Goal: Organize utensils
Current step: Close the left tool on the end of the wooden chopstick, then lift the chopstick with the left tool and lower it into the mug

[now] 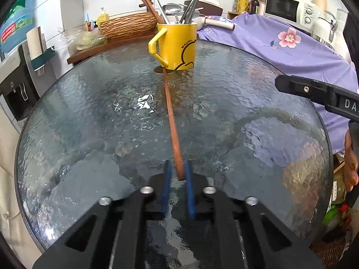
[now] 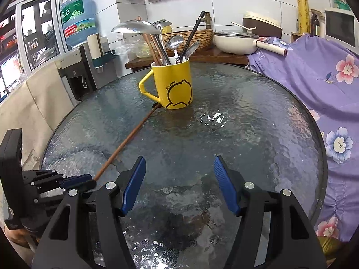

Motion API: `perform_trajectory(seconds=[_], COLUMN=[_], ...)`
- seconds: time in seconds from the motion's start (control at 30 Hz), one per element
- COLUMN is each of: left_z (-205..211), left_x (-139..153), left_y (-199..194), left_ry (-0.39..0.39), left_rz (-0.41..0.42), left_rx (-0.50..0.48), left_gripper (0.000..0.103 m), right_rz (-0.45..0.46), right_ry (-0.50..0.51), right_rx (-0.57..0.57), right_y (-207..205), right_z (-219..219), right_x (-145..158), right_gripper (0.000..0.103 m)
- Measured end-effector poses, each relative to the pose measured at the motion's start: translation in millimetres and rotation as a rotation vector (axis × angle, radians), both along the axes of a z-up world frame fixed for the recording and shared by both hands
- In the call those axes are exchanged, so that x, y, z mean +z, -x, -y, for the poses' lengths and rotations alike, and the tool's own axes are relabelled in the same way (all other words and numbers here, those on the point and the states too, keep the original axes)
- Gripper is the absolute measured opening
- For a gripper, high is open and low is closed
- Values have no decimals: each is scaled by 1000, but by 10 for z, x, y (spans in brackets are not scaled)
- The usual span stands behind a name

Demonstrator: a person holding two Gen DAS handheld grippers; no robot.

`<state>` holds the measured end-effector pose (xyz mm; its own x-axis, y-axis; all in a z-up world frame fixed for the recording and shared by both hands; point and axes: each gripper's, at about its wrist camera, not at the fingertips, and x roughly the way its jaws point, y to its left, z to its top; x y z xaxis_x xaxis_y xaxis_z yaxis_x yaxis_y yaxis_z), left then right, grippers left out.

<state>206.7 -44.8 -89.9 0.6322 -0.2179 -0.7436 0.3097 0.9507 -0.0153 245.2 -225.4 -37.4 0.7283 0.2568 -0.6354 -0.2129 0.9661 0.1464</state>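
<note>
Left gripper [image 1: 178,174], bottom centre: blue pads nearly closed around the near end of a brown chopstick [image 1: 171,121] lying on the glass table [image 1: 89,112], its far tip at the yellow mug [image 1: 177,44], upper centre. Right gripper [image 2: 179,179], bottom centre: jaws wide apart, holding nothing.

chopstick [image 1: 171,121] far tip hidden behind mug [image 1: 177,44], utensil handles hidden inside
</note>
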Motion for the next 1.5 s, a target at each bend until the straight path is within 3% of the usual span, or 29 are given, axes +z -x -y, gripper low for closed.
perform_trajectory(seconds=[0.13, 0.37, 0.67, 0.9, 1.1, 1.5], left_z=[-112, -261, -450, -558, -648, -517], left_x=[11, 250, 1008, 1567, 1791, 2082], left_y=[-6, 119, 274, 111, -59, -417], left_ry=[59, 85, 128, 188, 255, 240], left_rz=[-15, 67, 274, 406, 433, 425], left_rx=[3, 23, 35, 42, 33, -29], left_gripper=[8, 7, 7, 7, 7, 7], right_rz=[5, 20, 51, 49, 47, 58], right_ry=[15, 25, 30, 8, 34, 69], right_rx=[-3, -2, 58, 117, 129, 146], right_y=[9, 17, -1, -102, -174, -383], right_z=[4, -3, -87, -109, -135, -156], right_x=[14, 55, 311, 578, 684, 838], right_gripper=[63, 63, 63, 63, 63, 63])
